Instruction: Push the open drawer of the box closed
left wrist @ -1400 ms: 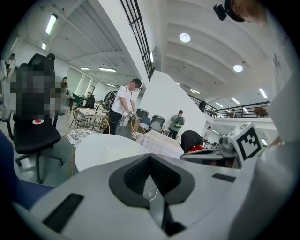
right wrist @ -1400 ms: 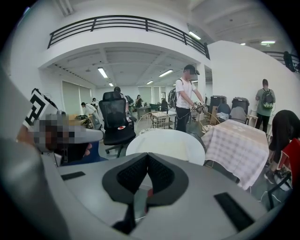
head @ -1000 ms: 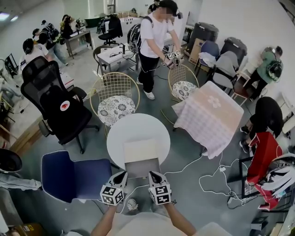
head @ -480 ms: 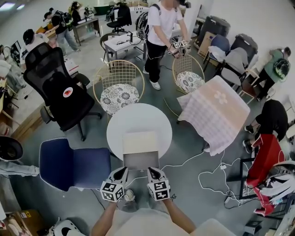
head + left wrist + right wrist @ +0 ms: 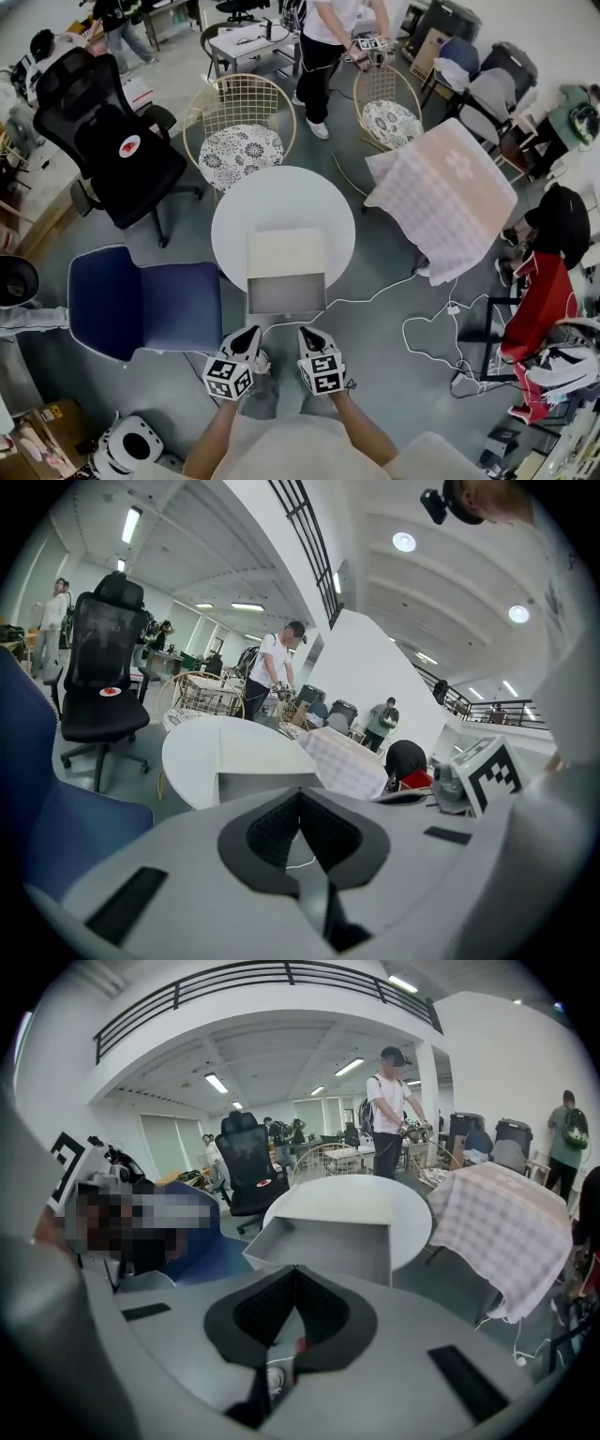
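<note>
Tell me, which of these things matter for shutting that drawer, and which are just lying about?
For the job: box, its open drawer, left gripper, right gripper, both short of the drawer.

Just around: round table under the box, blue chair, black office chair, wire chairs, checked cloth, floor cables.

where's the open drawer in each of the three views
Head view: the drawer is just below centre, pulled out of the box toward the person.
Left gripper view: its grey face is left of centre, at mid-height.
Right gripper view: it sits near the centre, open top showing.
Shared landmark: the round white table under the box.
</note>
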`<state>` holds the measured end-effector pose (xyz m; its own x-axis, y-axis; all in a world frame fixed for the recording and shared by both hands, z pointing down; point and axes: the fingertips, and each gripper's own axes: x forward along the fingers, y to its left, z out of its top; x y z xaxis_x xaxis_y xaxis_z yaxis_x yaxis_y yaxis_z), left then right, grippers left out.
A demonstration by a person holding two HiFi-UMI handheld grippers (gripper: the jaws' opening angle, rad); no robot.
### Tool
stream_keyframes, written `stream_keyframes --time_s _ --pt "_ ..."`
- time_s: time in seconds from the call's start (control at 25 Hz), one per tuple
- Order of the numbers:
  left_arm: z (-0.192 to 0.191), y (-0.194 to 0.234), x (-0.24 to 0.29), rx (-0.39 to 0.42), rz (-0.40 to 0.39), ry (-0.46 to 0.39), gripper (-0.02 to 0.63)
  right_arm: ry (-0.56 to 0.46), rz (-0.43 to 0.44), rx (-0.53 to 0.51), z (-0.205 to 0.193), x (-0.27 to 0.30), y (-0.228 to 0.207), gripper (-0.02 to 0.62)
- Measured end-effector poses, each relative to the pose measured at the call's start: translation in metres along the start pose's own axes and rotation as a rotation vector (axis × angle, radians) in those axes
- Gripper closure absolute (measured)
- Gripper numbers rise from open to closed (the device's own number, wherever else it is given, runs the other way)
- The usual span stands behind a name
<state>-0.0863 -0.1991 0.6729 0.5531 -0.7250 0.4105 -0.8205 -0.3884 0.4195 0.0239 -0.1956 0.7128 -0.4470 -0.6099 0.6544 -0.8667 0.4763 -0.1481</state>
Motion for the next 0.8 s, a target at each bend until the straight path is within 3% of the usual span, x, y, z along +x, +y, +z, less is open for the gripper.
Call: stream_keyframes --time_s 0.44,0.48,0.52,0.56,0.8 --pt "-0.046 0.005 -0.002 -0.055 0.003 0.057 0.597 0.113 0.013 0.034 -0.057 0.025 0.009 0.575" --pt "-0.047 0.006 -0.003 -0.056 0.003 0.057 0.597 0.120 0.019 0.046 -0.060 0.029 0.009 0.544" --pt "-0.047 0.007 -0.004 -0.057 0.004 0.057 0.597 0.128 0.025 0.057 -0.064 0.033 0.010 0.452" --pt "-0.048 0.009 -0.004 -0.059 0.006 0.056 0.597 0.136 0.031 0.064 -0.067 0.038 0.011 0.408" --pt "-0.048 0.014 -0.007 -0.071 0.015 0.054 0.597 0.177 0.014 0.065 -0.073 0.057 0.008 0.403"
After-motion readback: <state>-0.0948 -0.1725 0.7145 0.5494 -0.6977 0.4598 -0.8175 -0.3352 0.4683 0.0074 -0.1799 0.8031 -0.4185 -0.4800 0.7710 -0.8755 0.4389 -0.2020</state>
